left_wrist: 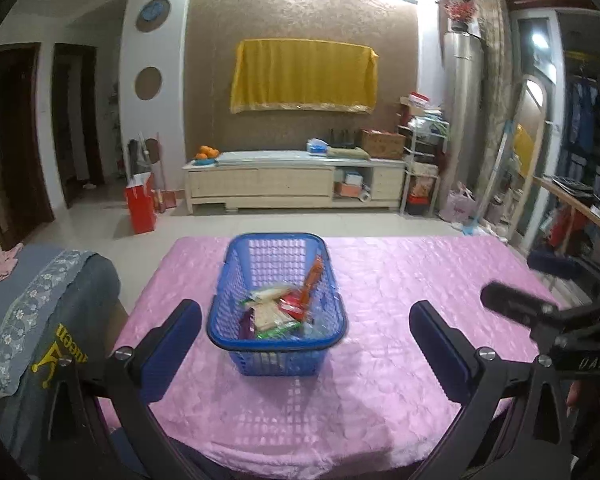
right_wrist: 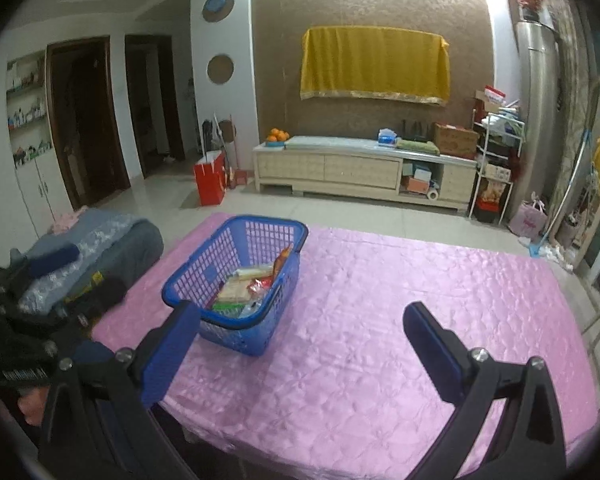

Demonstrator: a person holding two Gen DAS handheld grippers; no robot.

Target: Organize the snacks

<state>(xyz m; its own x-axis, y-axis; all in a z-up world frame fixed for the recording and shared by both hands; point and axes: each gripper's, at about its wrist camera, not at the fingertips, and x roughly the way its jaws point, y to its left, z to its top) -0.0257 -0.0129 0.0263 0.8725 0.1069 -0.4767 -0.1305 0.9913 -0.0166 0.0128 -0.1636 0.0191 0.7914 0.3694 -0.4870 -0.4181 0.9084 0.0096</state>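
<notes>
All visible snack packets (left_wrist: pixel 278 312) lie inside the blue basket (left_wrist: pixel 236 280) near the worktop's (left_wrist: pixel 400 280) far-left corner; both grippers' fingers (left_wrist: pixel 176 336) (right_wrist: pixel 432 348) stand wide and empty, so sorting appears complete.

Through the left wrist camera I see my left tool (left_wrist: pixel 305 340) with its blue fingers (left_wrist: pixel 171 350) spread wide and nothing between the pads. Ahead of them a blue plastic basket (left_wrist: pixel 277 354) stands upright on the pink quilted surface (left_wrist: pixel 412 280), clear of both fingers. Snack packets (left_wrist: pixel 276 314) lie jumbled in its bottom, and an orange packet (left_wrist: pixel 314 276) leans against its right wall. At the right edge my right tool (left_wrist: pixel 540 312) shows, blurred, hanging over the surface. A grey-blue cloth (left_wrist: pixel 40 320) lies left of the surface.
</notes>
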